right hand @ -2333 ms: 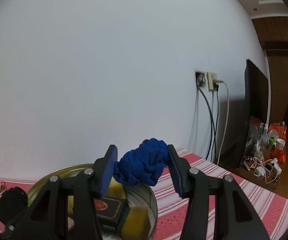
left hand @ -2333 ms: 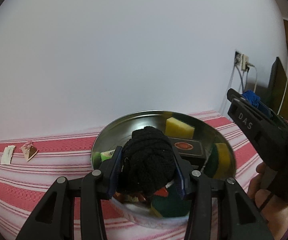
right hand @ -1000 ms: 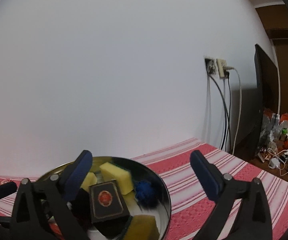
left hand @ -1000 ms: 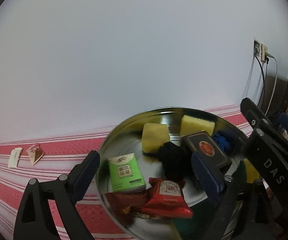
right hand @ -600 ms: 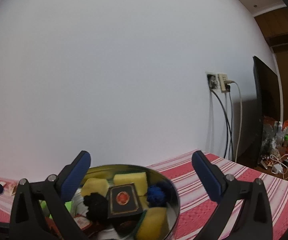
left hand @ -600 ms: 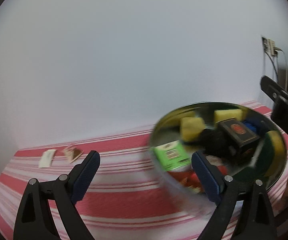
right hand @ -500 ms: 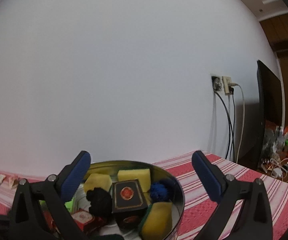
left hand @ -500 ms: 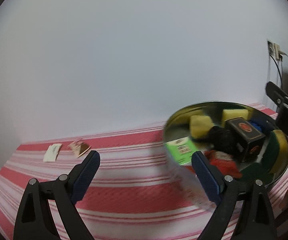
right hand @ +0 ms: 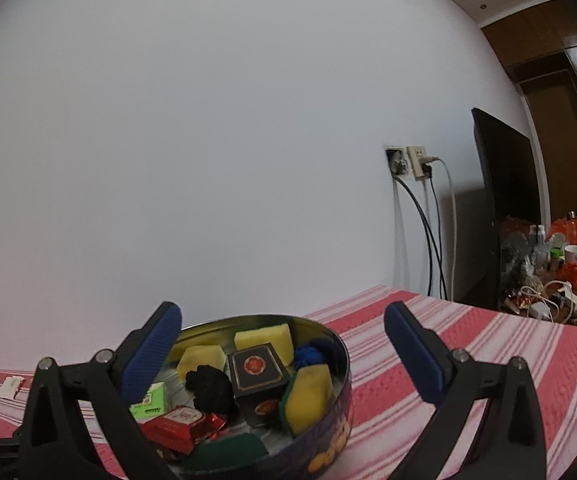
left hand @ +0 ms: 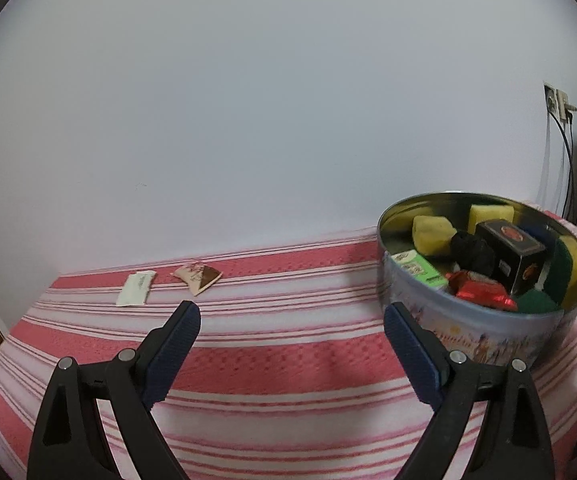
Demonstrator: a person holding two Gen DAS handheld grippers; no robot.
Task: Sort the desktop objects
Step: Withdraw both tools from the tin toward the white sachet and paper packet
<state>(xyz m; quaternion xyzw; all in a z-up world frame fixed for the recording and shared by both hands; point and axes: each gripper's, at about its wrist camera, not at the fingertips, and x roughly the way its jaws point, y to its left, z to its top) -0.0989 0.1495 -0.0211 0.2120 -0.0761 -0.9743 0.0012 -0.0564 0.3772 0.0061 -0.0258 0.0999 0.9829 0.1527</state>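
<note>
Left tool (left hand: 291,318) spread, holding nothing | right tool (right hand: 282,320) spread, holding nothing | black ball (right hand: 208,390) and blue ball (right hand: 310,354), just released, lying in tin (left hand: 488,334) | left swinging toward white packet (left hand: 136,288) and brown packet (left hand: 198,276) on table (left hand: 288,360).

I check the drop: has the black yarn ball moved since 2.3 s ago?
Yes. It left the left gripper and now lies down inside the round tin, the black yarn ball beside the dark box.

left gripper (left hand: 291,332): matte black triangular arms with cut-out openings | ribbed dark-blue pads (left hand: 172,354) | silver round screws near pad bases | right gripper (right hand: 280,334): same black arms, blue ribbed pads (right hand: 150,350), silver screws
</note>
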